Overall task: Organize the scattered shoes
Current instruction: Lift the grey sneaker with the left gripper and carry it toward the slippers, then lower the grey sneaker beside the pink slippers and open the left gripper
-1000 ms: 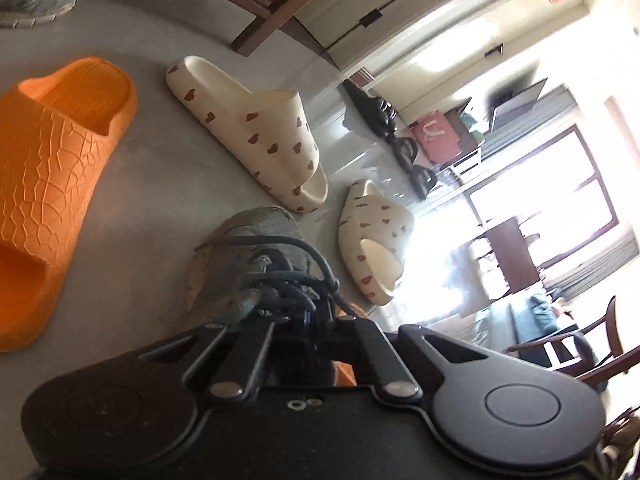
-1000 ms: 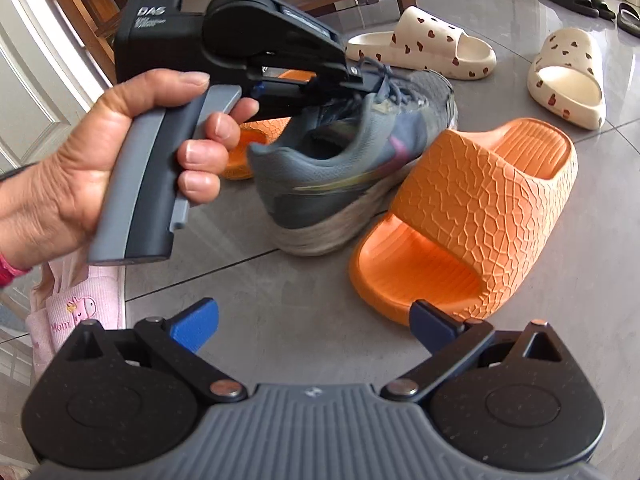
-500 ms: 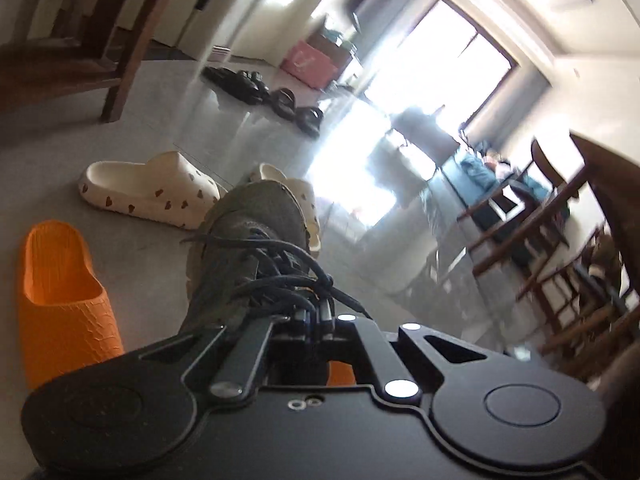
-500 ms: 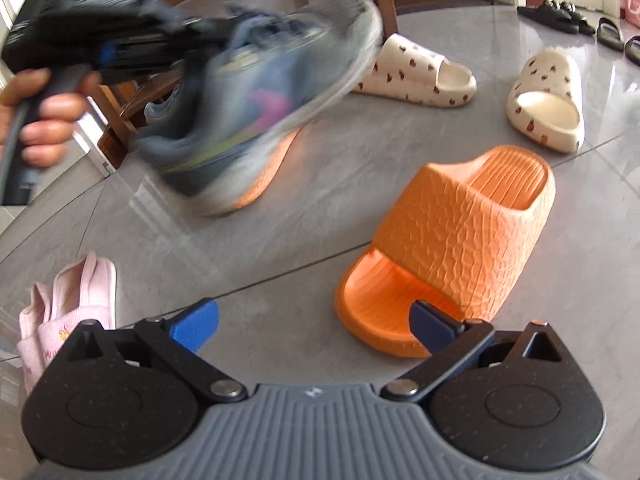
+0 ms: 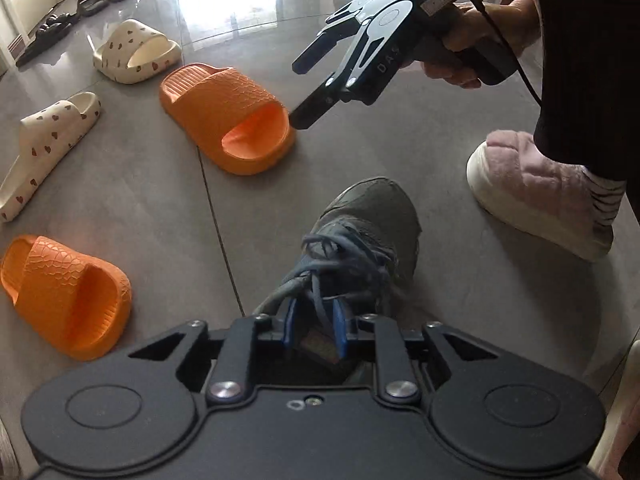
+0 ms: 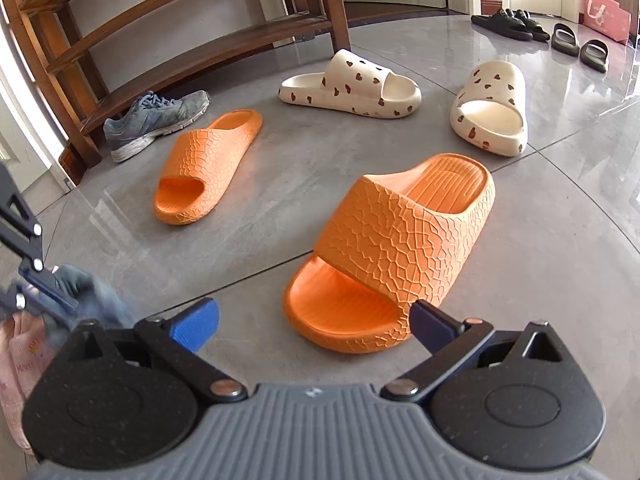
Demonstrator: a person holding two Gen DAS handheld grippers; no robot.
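Left wrist view shows my left claw (image 5: 314, 320) pointing steeply down, its blue pads astride the tongue and laces of the grey sneaker (image 5: 368, 232), jaws opening. I judge the shoe is being set down on the floor, so I'd let it settle flat before lifting clear, minding the laces. My right claw (image 6: 314, 322) gapes empty, with the near orange slide (image 6: 396, 248) just ahead between its fingers. The sneaker's mate (image 6: 154, 122) lies far ahead-left by the wooden rack (image 6: 180, 40).
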